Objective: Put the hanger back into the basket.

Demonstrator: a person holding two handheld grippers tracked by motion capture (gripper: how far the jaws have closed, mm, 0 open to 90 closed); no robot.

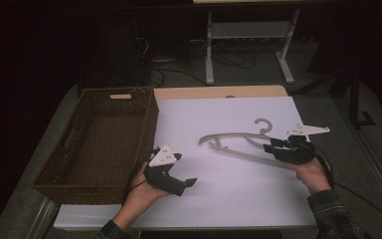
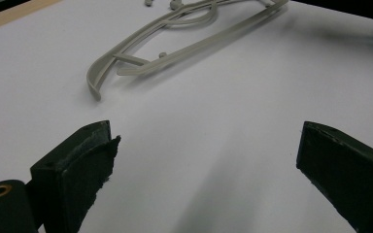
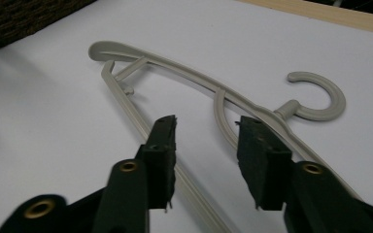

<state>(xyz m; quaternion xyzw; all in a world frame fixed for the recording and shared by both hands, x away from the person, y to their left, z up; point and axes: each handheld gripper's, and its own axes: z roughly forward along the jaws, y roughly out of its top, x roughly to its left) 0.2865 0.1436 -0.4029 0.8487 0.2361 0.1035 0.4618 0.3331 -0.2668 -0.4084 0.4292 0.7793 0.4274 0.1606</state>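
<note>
A grey plastic hanger [image 1: 229,135] lies flat on the white table top [image 1: 229,196], hook toward the far side. My right gripper [image 1: 269,144] hovers over its right half, jaws partly apart and open. In the right gripper view the gripper [image 3: 209,141] straddles the hanger [image 3: 184,72]: the bottom bar runs under one jaw, the upper arm under the other. My left gripper [image 1: 185,169] is held near the front left, well short of the hanger's left tip. Its jaws [image 2: 209,165] stand wide open over bare table, with the hanger [image 2: 199,42] ahead of them.
A deep brown wicker basket [image 1: 149,129] stands at the table's left side, close to my left hand; its wall [image 3: 19,19] shows in the right gripper view. A wooden strip [image 1: 214,92] edges the far side. White desk legs [image 1: 209,50] and cables lie on the floor beyond.
</note>
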